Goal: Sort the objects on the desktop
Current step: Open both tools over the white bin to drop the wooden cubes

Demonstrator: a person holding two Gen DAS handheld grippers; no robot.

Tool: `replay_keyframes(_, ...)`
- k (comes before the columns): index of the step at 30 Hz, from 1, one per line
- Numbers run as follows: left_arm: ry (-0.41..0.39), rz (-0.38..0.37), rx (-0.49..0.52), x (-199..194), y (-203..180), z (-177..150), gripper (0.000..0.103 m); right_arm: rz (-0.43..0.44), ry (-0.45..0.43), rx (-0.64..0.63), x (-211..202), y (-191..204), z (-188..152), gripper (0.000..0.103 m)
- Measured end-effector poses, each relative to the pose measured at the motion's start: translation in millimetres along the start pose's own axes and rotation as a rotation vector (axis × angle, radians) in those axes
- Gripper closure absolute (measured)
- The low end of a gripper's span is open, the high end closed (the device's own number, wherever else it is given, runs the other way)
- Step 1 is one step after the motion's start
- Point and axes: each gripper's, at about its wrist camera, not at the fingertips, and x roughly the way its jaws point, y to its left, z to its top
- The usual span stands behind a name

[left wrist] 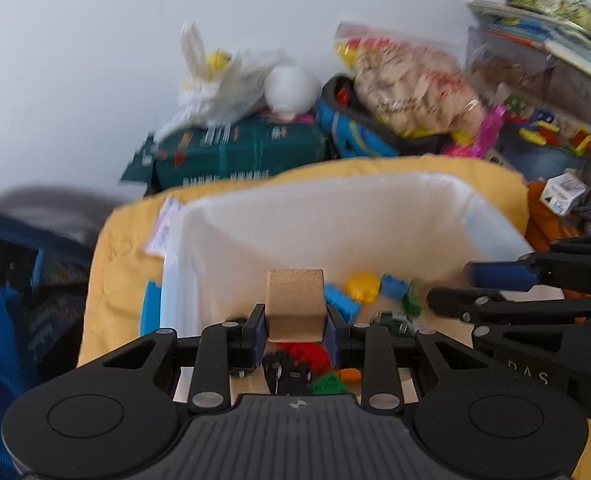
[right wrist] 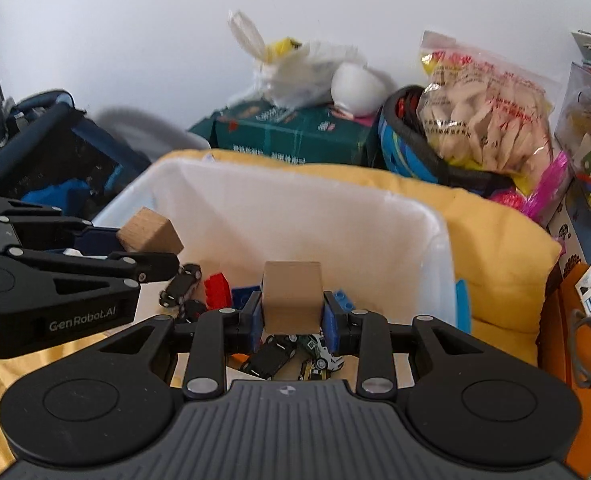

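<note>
My left gripper (left wrist: 294,330) is shut on a light wooden cube (left wrist: 294,300), held over a white plastic bin (left wrist: 335,216). My right gripper (right wrist: 292,320) is shut on a second wooden cube (right wrist: 292,296) above the same bin (right wrist: 295,216). From the right wrist view the left gripper (right wrist: 147,249) reaches in from the left, its cube (right wrist: 150,235) tilted. In the left wrist view the right gripper (left wrist: 453,285) comes in from the right, its cube hidden. The bin holds a yellow brick (left wrist: 362,286), blue bricks (left wrist: 341,302), a red brick (right wrist: 218,290) and toy cars (right wrist: 271,356).
The bin rests against a yellow cushion (right wrist: 495,240). Behind it stand a green box (right wrist: 291,136), a white plastic bag (right wrist: 295,68), a clear bag of snacks (right wrist: 483,120) and a blue helmet (left wrist: 347,128). A dark blue basket (right wrist: 55,152) is on the left, stacked books (left wrist: 555,44) on the right.
</note>
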Motion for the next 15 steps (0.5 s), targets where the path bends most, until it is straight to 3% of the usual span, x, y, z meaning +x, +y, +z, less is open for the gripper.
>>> replay_keyframes(2, -0.021, -0.011, -0.029, -6.4, 4.1, -1.1, 0.069, -0.007, -0.032, 0.007, -4.8, -0.9, -0.6, 0.062)
replay_keyframes(7, -0.116, -0.018, -0.027, -49.0, 8.9, -10.4, 0.060, -0.011, -0.130, -0.037, -37.2, -2.6, -1.7, 0.061)
replay_keyframes(9, -0.145, -0.030, -0.030, -65.3, 9.5, -21.0, 0.060, 0.011, -0.158, -0.059, -47.8, -4.8, -5.9, 0.054)
replay_keyframes(10, -0.150, -0.033, -0.035, -72.4, 8.6, -29.0, 0.060, 0.025, -0.156, -0.065, -51.2, -5.7, -9.8, 0.049)
replay_keyframes(15, -0.095, -0.050, -0.027, -81.9, -2.8, -82.5, 0.060, 0.089, -0.112, -0.129, -55.3, -0.6, -38.9, 0.052)
